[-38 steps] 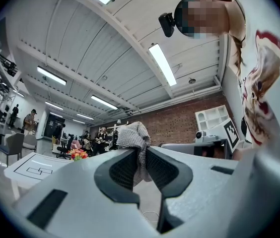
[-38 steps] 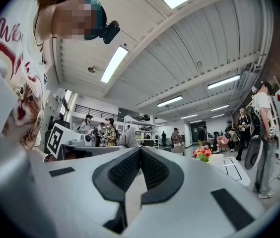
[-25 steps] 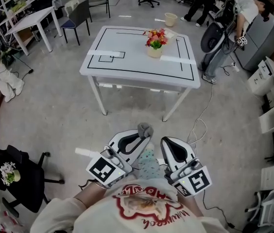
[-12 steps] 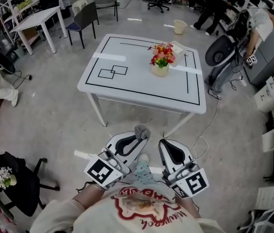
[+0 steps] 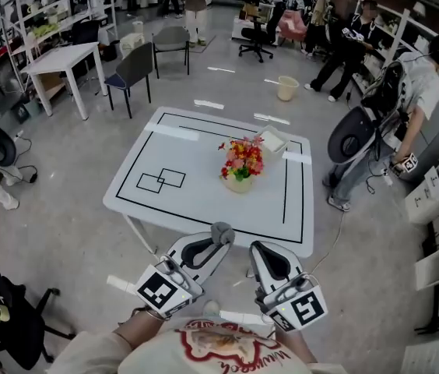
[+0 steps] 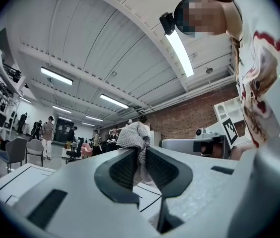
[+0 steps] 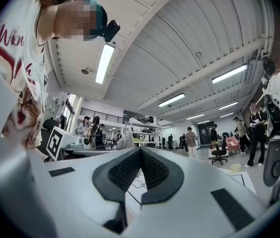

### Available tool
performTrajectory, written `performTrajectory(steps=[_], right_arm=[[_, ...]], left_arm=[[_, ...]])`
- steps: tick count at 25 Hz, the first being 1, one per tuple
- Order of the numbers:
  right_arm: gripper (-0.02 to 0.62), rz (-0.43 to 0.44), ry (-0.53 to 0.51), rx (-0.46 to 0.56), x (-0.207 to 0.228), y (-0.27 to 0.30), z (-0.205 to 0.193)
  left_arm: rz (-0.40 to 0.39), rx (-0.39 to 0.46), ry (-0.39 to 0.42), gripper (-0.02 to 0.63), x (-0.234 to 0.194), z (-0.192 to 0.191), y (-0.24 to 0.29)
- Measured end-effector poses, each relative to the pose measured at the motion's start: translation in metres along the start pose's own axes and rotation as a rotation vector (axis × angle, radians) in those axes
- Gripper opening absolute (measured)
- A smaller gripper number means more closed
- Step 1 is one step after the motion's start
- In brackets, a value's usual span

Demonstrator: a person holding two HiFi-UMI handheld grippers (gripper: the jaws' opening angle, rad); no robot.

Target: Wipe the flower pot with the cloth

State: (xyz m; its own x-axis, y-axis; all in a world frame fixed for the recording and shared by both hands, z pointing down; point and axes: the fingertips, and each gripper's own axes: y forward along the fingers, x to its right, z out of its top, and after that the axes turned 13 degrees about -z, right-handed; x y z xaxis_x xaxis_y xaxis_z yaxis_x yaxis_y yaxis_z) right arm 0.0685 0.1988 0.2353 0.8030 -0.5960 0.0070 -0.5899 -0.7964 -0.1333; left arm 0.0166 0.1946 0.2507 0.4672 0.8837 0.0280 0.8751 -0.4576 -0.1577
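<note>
A cream flower pot (image 5: 239,183) with red and orange flowers stands near the middle of the white table (image 5: 165,201). My left gripper (image 5: 221,237) is shut on a grey cloth (image 5: 222,233), which bunches up above its tips; the same cloth (image 6: 134,137) shows between the pads in the left gripper view. My right gripper (image 5: 261,249) is shut with nothing in it; its jaw tips (image 7: 140,151) meet in the right gripper view. Both grippers hover side by side just off the table's near edge, short of the pot.
A white box (image 5: 272,140) lies on the table behind the pot. Black tape lines mark the tabletop. Chairs, another white table (image 5: 57,57), a bucket (image 5: 286,88) and several people stand beyond. A person (image 5: 406,92) with a wheeled device is to the right.
The table and pot have come much closer in the head view as both grippers moved forward together. The cloth stays held in the left gripper.
</note>
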Motion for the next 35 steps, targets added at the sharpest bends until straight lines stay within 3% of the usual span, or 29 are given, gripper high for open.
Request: performTrajectory(steps=[10,22,28,35], right_arm=[[-0.002,-0.013,0.003,-0.004,0.048,0.025,-0.008],[-0.002,0.018,0.035,-0.048,0.060,0.052,-0.029],[-0.002,0.015,0.012,-0.047,0.074,0.101,-0.037],[-0.002,-0.040,-0.037,-0.028,0.119,0.171,-0.041]], left_arm=[[-0.006,0.001,-0.048,0.043,-0.032,-0.008,0.039],[0.036,-0.024,-0.057,0.043,-0.062,-0.024,0.044],[0.042,-0.008,-0.056,0.042,-0.115,-0.028,0.047],[-0.003,-0.020,-0.032,0.043,-0.193,-0.031,0.077]])
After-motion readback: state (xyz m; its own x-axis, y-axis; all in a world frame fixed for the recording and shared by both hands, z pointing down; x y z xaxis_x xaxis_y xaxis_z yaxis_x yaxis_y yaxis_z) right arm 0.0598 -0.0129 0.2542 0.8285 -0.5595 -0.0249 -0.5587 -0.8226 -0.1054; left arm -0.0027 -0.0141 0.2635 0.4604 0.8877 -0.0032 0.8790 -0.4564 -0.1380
